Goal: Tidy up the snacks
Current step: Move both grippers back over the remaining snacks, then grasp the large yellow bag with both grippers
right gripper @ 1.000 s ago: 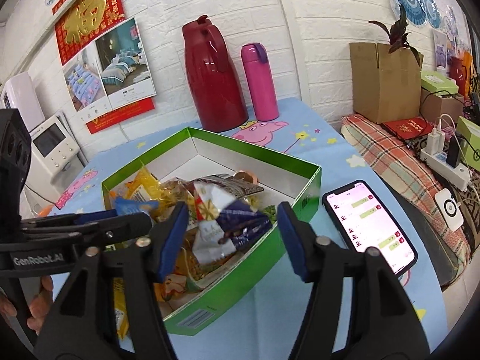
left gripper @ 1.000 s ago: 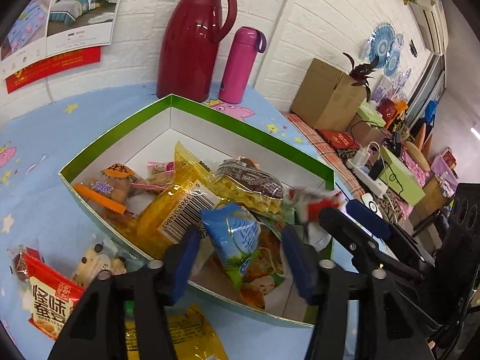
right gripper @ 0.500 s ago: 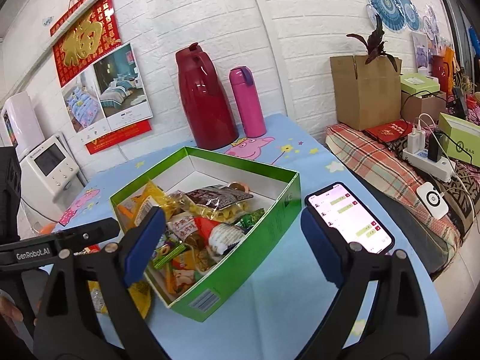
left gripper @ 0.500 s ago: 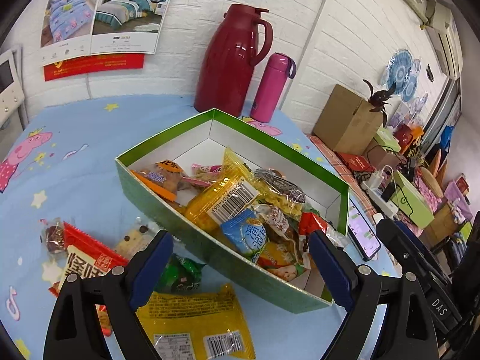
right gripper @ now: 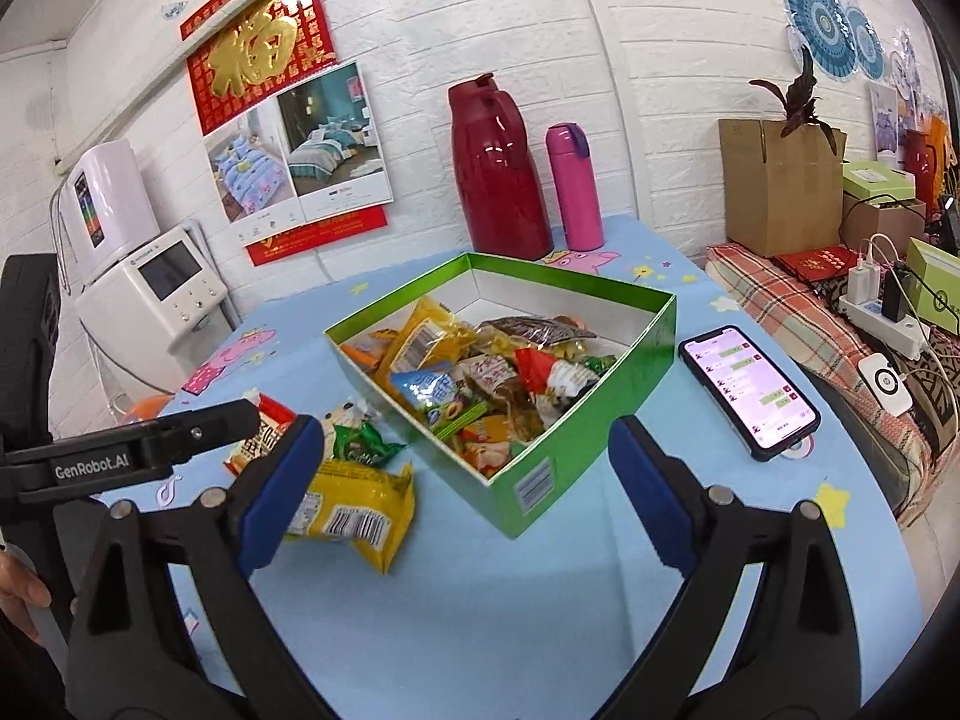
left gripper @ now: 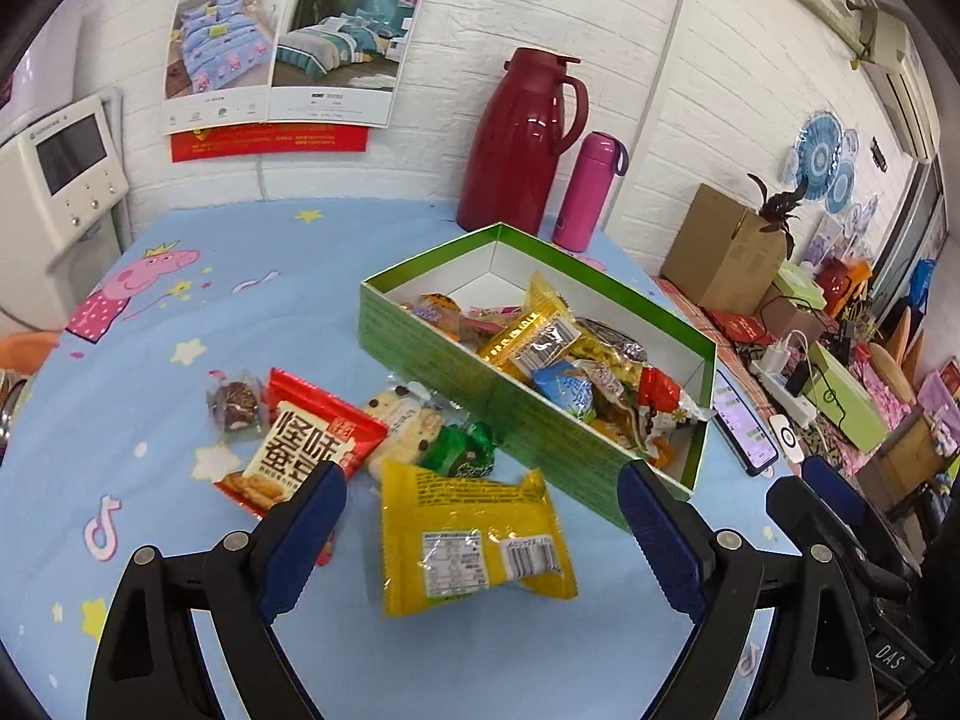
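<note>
Both my claws are spread wide and hold nothing: my left gripper (left gripper: pixel 480 531) frames the lower middle of its view, my right gripper (right gripper: pixel 462 483) the lower middle of its own.

The green box (left gripper: pixel 432 348) sits open-topped at centre frame on the blue cartoon tablecloth (left gripper: pixel 240 300). Inside it, snack packets are heaped toward the near end: a yellow barcoded packet (left gripper: pixel 534 339), a blue packet (left gripper: pixel 564 387), a red-and-white packet (left gripper: pixel 663 399). The far corner shows bare white floor.

Outside the box, at lower left of centre, lie a yellow packet (left gripper: pixel 471 546), a green-wrapped sweet (left gripper: pixel 465 450), a red biscuit packet (left gripper: pixel 300 441), a pale spotted packet (left gripper: pixel 402 414) and a small dark-filled clear packet (left gripper: pixel 237 405).

A phone (right gripper: pixel 747 387), screen lit, lies just right of the box. A red thermos jug (right gripper: pixel 501 171) and a pink flask (right gripper: pixel 573 186) stand behind it by the wall.
</note>
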### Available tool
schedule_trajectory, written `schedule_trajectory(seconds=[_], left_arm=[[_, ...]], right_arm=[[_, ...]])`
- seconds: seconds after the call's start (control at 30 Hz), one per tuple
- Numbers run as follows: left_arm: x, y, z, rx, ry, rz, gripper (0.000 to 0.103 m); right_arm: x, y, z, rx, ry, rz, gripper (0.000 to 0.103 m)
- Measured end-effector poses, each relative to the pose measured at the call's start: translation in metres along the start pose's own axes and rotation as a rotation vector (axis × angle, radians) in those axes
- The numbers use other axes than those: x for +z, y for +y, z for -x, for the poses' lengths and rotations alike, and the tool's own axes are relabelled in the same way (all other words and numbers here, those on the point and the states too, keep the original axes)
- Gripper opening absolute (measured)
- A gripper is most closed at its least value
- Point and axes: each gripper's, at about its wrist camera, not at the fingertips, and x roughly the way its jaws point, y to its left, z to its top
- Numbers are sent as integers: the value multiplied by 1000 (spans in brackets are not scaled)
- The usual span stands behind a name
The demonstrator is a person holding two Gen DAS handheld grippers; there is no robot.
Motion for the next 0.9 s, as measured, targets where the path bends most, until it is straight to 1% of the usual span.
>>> schedule_trajectory(seconds=[0.13,0.33,0.53,0.67,0.73,0.77,0.8,0.87,0.9], left_arm=[[-10,16,7,27,6,24,94],[-26,47,14,51,25,54,93],[-35,89,20,19,35,140,93],[-40,100,19,1,41,150,93],[-43,99,14,-33,64,139,93],[-44,98,10,-54,78,130,93],[-44,94,5,-78,97,115,93],[-45,86,-7,-109,130,88,91],[-45,81,-13,-127,147,77,88]], right_arm=[[-15,10,-5,25,52,16,96],[-33,24,-27,87,164,29,96],[-39,37,-57,129,250,35,96],[-41,42,-82,142,299,22,96],[-44,44,-92,162,324,8,92],[-46,45,-96,174,339,0,85],[-49,45,-98,184,353,-7,71],[-54,44,-102,193,375,-16,56],[-56,43,-102,201,381,-18,48]])
